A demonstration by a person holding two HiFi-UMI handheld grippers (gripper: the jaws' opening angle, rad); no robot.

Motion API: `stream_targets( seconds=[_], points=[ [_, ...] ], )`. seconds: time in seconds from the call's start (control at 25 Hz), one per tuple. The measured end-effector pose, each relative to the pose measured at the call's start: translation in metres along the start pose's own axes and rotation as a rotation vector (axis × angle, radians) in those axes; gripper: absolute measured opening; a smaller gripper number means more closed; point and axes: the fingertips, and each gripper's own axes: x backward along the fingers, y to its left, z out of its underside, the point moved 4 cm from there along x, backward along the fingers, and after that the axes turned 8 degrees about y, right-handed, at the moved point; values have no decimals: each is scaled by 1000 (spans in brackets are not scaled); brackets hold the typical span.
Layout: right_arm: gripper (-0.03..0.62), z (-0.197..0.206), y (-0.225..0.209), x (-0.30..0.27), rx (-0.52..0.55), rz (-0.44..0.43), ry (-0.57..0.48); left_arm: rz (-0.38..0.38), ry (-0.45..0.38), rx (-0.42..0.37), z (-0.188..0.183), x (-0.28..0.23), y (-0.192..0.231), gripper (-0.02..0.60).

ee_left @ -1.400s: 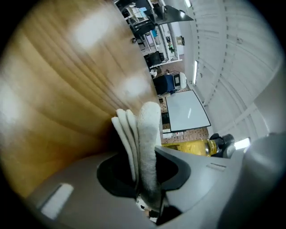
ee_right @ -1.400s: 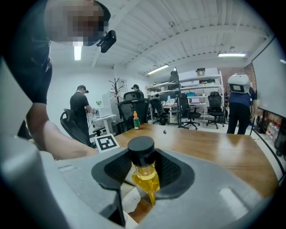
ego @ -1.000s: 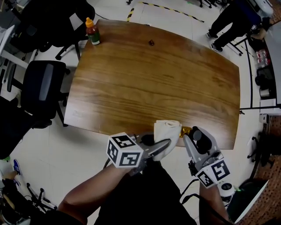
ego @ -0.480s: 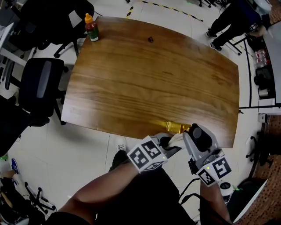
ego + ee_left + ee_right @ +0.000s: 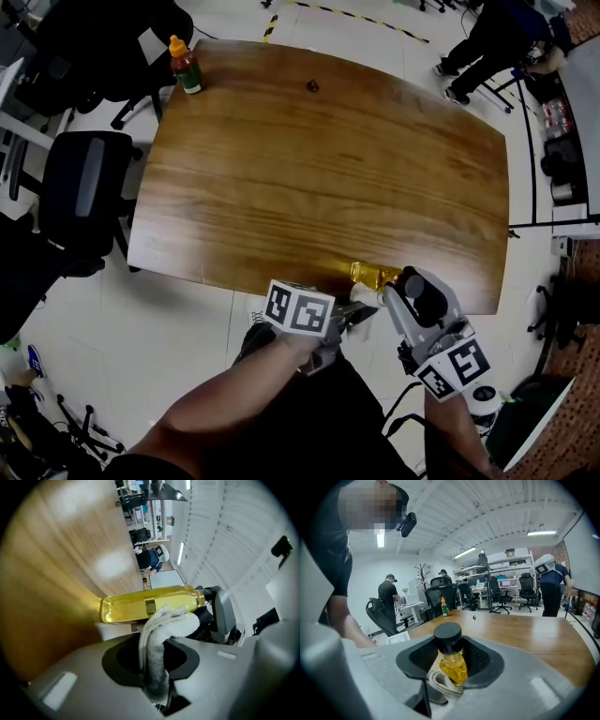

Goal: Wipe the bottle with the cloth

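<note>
A clear bottle of yellow liquid [image 5: 371, 274] with a black cap lies level over the table's near edge. My right gripper [image 5: 397, 285] is shut on its neck end; in the right gripper view the cap [image 5: 448, 638] stands between the jaws. My left gripper [image 5: 360, 307] is shut on a white cloth [image 5: 365, 296], just below and beside the bottle. In the left gripper view the cloth [image 5: 158, 632] bulges out of the jaws and presses against the bottle's underside [image 5: 136, 607]. A fold of cloth [image 5: 439, 682] shows under the bottle in the right gripper view.
A wooden table [image 5: 319, 169] carries a sauce bottle with an orange cap [image 5: 185, 66] at its far left corner and a small dark object [image 5: 312, 86] near the far edge. Office chairs [image 5: 82, 187] stand to the left. A person [image 5: 487, 37] stands at the back right.
The left gripper with the cloth has slid off the top of the bottle, down and toward me below the table edge. The yellow bottle now shows uncovered. The right gripper held still.
</note>
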Motion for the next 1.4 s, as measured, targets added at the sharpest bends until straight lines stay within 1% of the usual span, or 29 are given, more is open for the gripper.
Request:
stream_targets(
  seconds=[0.16, 0.28, 0.4, 0.52, 0.56, 0.64, 0.72, 0.84, 0.92, 0.96, 1.04, 1.12, 1.2, 1.24, 1.28, 1.32, 1.4],
  points=[
    [147, 0, 0, 0, -1, 2, -2, 16, 5, 138, 1, -3, 14, 103],
    [147, 1, 0, 0, -2, 1, 1, -1, 15, 207, 3, -3, 23, 103],
    [147, 0, 0, -1, -1, 0, 3, -17, 27, 251, 2, -3, 26, 100],
    [147, 0, -1, -1, -1, 0, -1, -10, 45, 251, 4, -3, 25, 100],
    [147, 1, -1, -1, -1, -1, -1, -6, 51, 236, 6, -1, 22, 101],
    [147, 1, 0, -2, 1, -4, 0, -15, 61, 160, 8, 7, 11, 101],
    [147, 1, -1, -2, 5, -8, 0, -48, 56, 46, 7, 21, -3, 101],
    [147, 3, -1, -2, 11, -12, 1, -115, 23, -137, -4, 51, -23, 102],
    [147, 4, 0, -2, 15, -17, 1, -147, 4, -227, -15, 69, -35, 103],
    [147, 4, 0, -2, 18, -20, 3, -148, -19, -254, -22, 77, -41, 103],
    [147, 4, 1, -2, 28, -32, 8, -114, -114, -270, -44, 96, -54, 103],
    [147, 3, 1, -3, 38, -43, 13, -67, -215, -263, -74, 110, -65, 103],
    [147, 2, 1, -2, 43, -50, 14, -17, -256, -246, -101, 111, -73, 103],
    [147, 2, 1, -2, 44, -53, 14, 27, -268, -225, -112, 108, -75, 103],
    [147, 2, 2, -1, 46, -55, 14, 88, -286, -190, -123, 103, -77, 103],
    [147, 1, 2, -1, 48, -59, 14, 166, -310, -142, -133, 97, -80, 103],
    [147, 0, 2, 0, 53, -67, 17, 338, -355, -23, -153, 86, -87, 103]
  ],
)
